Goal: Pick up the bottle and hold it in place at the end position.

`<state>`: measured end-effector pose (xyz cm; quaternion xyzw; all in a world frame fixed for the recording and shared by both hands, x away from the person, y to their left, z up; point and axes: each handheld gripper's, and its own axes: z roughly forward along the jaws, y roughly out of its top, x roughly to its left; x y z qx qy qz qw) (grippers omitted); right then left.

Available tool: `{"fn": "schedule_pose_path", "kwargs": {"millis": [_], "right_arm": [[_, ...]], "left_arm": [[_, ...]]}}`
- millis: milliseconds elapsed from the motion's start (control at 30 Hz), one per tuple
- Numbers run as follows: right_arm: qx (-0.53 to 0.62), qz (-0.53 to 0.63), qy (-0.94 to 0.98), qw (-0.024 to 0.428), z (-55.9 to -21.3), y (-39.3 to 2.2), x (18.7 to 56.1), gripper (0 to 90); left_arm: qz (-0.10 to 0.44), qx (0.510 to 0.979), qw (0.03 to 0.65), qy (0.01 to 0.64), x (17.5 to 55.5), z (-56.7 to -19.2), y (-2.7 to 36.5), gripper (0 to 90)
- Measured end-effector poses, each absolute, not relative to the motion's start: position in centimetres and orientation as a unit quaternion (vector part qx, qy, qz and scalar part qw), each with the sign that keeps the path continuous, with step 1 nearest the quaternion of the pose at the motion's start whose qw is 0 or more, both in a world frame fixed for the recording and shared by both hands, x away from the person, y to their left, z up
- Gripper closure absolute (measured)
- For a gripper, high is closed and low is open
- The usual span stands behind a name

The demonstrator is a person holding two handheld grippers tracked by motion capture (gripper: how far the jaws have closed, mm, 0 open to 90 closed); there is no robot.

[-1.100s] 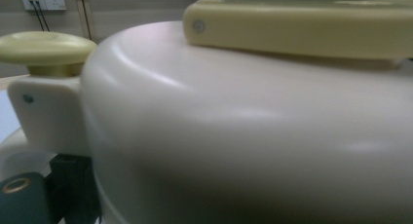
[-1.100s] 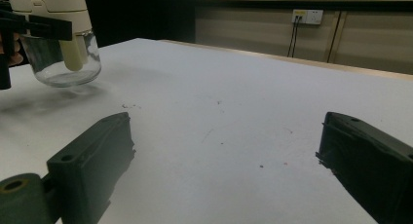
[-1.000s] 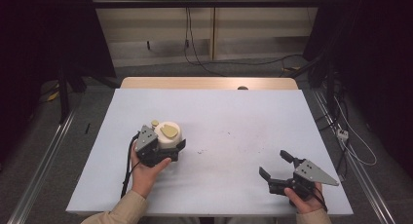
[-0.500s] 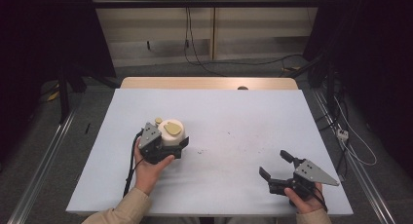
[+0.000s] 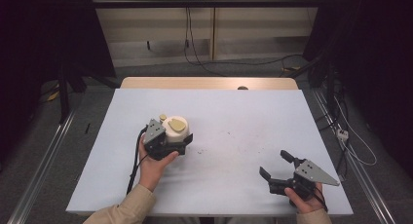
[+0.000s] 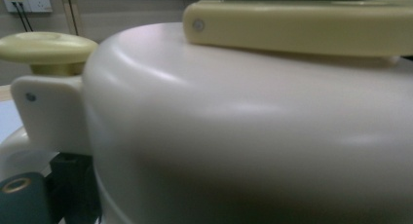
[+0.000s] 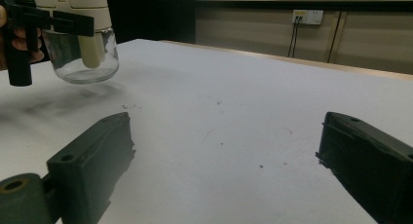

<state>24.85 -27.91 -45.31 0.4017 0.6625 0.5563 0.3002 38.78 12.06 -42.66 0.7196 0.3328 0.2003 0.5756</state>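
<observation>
White worktop (image 5: 229,117), wide bare stretch from centre to far edge and between the two claws. Jar (image 5: 174,129), glass body under cream lid, left of centre, lifted off the surface, clamped at the lid by the left claw (image 5: 168,139); the glass is hidden from above. Right claw (image 5: 276,166), jaws apart, holding nothing, near the front right edge.
</observation>
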Motion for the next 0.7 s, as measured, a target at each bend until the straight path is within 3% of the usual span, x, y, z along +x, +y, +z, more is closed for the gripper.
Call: {"fn": "schedule_pose_path", "kwargs": {"millis": [700], "right_arm": [[0.402,0.557,0.663,0.299,-45.3,-27.9,24.8,4.9]], "left_arm": [[0.191,0.722,0.578,0.330,39.9,-42.8,10.3,6.1]]}}
